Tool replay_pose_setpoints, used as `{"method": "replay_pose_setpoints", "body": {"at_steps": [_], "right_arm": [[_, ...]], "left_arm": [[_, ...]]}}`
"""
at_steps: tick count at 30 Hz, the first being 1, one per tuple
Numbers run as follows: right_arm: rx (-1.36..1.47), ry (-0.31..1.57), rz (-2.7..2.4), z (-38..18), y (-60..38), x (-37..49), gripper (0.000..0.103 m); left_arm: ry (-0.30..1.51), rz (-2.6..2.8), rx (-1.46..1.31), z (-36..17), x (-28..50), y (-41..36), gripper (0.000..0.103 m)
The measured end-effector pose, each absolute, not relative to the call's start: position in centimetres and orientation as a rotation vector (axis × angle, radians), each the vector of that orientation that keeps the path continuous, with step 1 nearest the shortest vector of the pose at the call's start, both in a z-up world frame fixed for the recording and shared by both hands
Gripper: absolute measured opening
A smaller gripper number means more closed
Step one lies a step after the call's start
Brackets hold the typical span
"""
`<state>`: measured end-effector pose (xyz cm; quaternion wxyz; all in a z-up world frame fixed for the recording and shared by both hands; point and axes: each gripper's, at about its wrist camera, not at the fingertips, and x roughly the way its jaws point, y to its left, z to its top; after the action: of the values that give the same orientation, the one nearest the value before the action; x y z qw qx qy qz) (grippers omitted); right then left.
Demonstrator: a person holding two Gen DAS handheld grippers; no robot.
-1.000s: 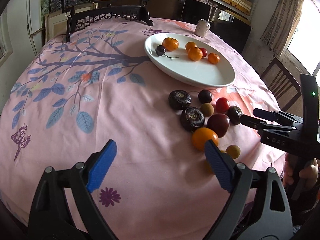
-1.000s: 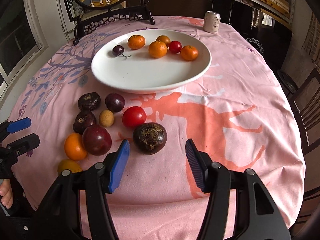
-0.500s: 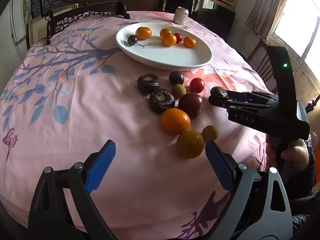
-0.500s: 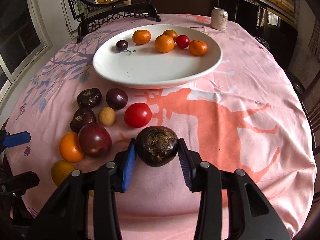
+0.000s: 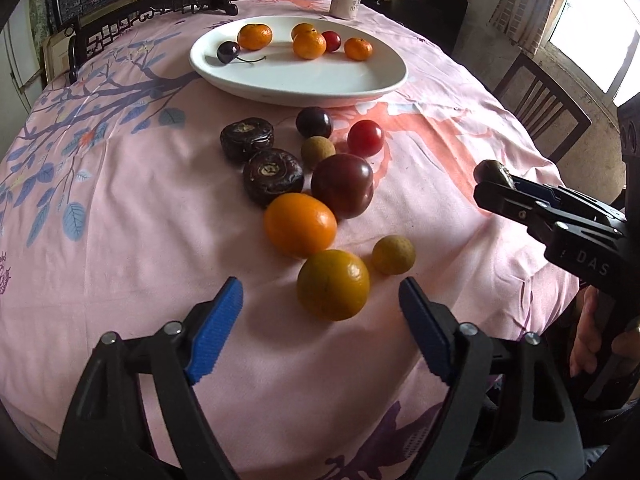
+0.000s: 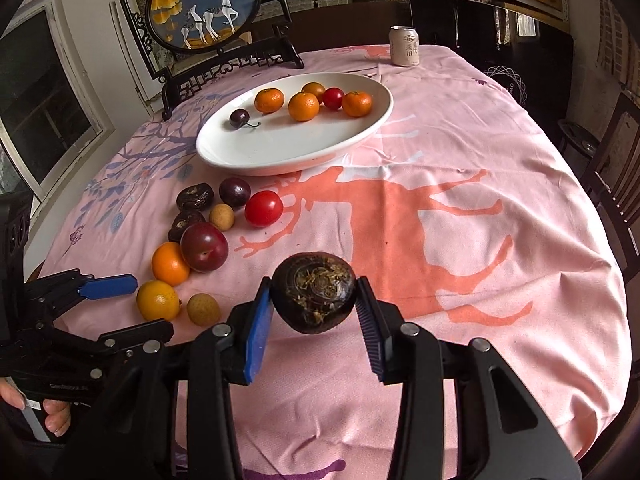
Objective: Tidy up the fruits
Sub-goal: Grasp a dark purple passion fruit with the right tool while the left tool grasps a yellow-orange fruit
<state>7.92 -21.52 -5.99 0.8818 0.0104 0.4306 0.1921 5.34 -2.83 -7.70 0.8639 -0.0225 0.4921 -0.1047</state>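
My right gripper [image 6: 314,312] is shut on a dark brown water chestnut [image 6: 313,290] and holds it above the pink cloth; it shows at the right of the left wrist view [image 5: 490,174]. My left gripper [image 5: 320,320] is open, just short of a yellow-orange fruit [image 5: 333,284]. Loose fruits lie between it and the white plate [image 5: 320,80]: an orange [image 5: 300,224], a dark red plum [image 5: 342,184], two water chestnuts [image 5: 273,175], a red tomato [image 5: 365,138], small tan fruits [image 5: 393,254]. The plate holds several oranges [image 6: 304,106] and a cherry [image 6: 239,117].
A drink can [image 6: 404,45] stands beyond the plate. A framed deer picture [image 6: 204,12] and a dark chair back [image 5: 152,16] are at the far table edge. Wooden chairs [image 5: 540,108] stand to the right of the round table.
My right gripper closed on the water chestnut and lifted it off the cloth. My left gripper moved forward and right, closer to the yellow-orange fruit, and stayed open.
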Motion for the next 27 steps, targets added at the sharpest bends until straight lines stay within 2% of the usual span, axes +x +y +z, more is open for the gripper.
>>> {"method": "replay_pose_setpoints", "body": {"at_steps": [1,3,4,5,21,27], "right_arm": [[0.022,0.896,0.402,-6.0,-21.6,7.9,0.042],[0.034,0.898,0.408,-6.1,-21.7,7.9,0.042],[0.042,0.901,0.409,-6.1,-21.8,7.9,0.042],[0.045,0.901,0.409,-6.1,-21.9,7.9,0.042],[0.050,0.883,0.402,-5.3,-21.7,8.1,0.042],[0.035,0.889,0.394,-5.2,-21.2,8.4,0.042]], "left_arm": [[1.036,-0.217,-0.044,-7.9,5.5,-3.0,0.064],[1.042,-0.207,-0.025,-8.3,5.7,-3.3,0.051],[1.032,-0.203,-0.010,-8.2,5.8,-3.5,0.041],[1.034,-0.226,-0.019,-8.2,5.8,-3.6,0.036],[0.969,-0.232,-0.070,-5.2,5.3,-1.7,0.036],[0.906,-0.187,-0.044,-2.4,7.4,0.0,0.036]]}}
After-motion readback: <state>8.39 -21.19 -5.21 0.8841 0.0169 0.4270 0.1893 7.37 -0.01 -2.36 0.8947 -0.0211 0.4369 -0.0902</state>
